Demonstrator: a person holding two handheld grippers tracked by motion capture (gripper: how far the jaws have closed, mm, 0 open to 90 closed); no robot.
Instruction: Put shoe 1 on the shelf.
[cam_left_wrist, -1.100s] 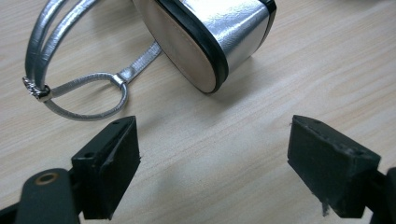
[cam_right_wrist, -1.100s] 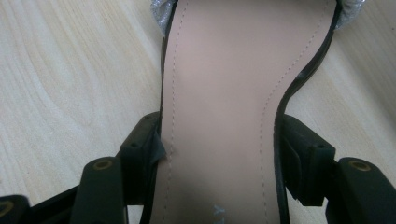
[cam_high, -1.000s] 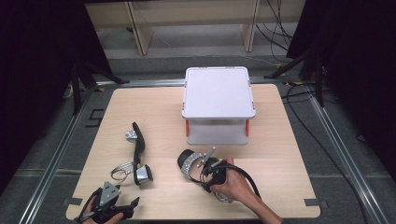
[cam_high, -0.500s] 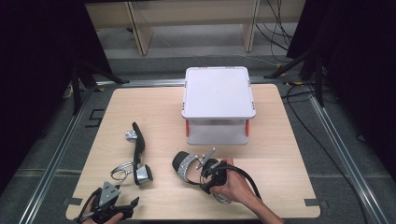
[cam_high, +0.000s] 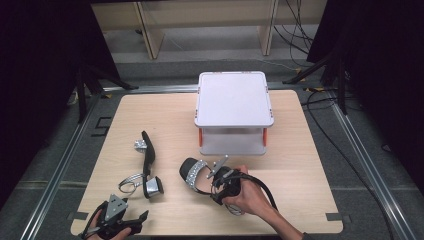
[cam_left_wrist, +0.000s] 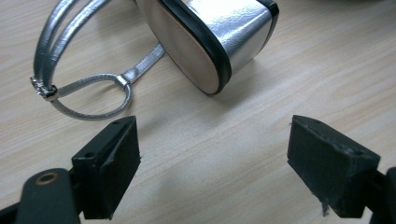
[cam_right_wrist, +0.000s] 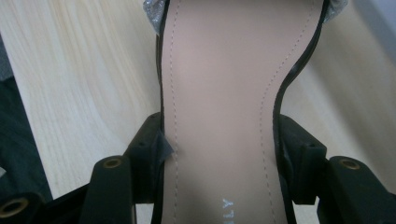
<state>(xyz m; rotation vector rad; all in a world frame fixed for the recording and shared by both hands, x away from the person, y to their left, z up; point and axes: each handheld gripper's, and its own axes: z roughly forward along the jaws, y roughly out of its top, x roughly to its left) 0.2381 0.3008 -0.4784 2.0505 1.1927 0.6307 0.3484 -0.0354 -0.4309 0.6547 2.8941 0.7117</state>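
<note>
- A sandal (cam_high: 196, 173) lies just below the centre of the high view, its toe band silver and glittery, its sole edge black; the right gripper view shows a pale pink insole (cam_right_wrist: 219, 107) with stitched edges and faint printed letters.
- The right gripper (cam_high: 220, 181) pinches this sandal across its narrow waist — one black jaw pressed to each side of the sole.
- A second sandal (cam_high: 148, 165) lies on its side at lower left, black sole, silver block heel (cam_left_wrist: 219, 37) and thin silver ankle strap (cam_left_wrist: 84, 88) looped on the wood.
- The left gripper (cam_high: 122, 220) sits at the bottom left edge, jaws spread wide, holding nothing, just short of that heel.
- A white lidded box (cam_high: 234, 112) stands above centre on the wooden table (cam_high: 300, 150).
</note>
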